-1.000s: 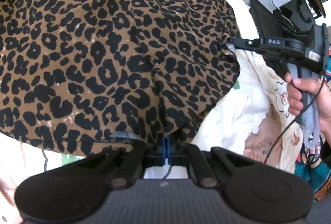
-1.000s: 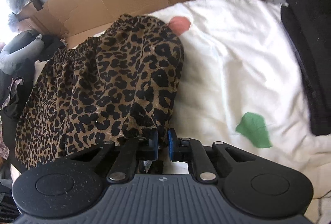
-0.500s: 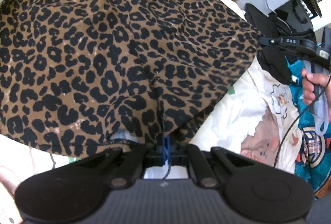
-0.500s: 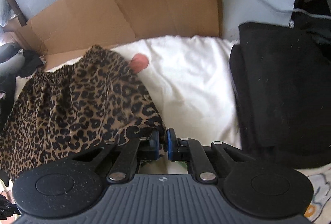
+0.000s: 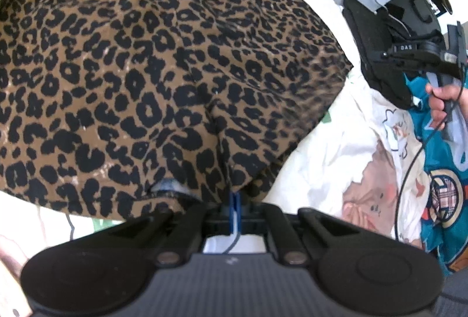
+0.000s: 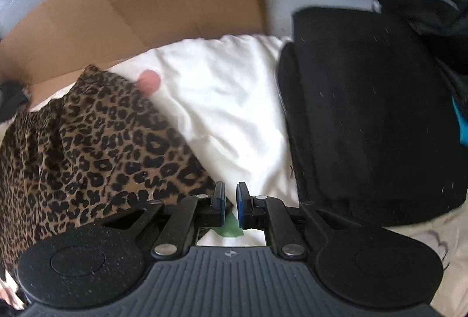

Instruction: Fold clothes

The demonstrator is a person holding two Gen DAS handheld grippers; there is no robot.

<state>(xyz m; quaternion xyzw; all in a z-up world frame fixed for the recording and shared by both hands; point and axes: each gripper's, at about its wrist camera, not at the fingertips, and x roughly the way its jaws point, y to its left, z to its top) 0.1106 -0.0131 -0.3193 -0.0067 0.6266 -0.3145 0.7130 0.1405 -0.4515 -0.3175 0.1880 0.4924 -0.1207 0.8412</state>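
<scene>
Left wrist view: the left gripper (image 5: 235,201) is clamped on the near hem of the leopard-print skirt (image 5: 163,77), spread over a white sheet (image 6: 222,100). The right gripper (image 6: 231,201) stands slightly apart, empty, beside the skirt's corner, near folded black clothes (image 6: 371,118).

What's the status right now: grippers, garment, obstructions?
Left gripper shut on leopard-print shorts at hem. Right gripper jaws slightly apart, nothing between them, beside the shorts' edge. Folded black garment lies to the right on white sheet.
</scene>
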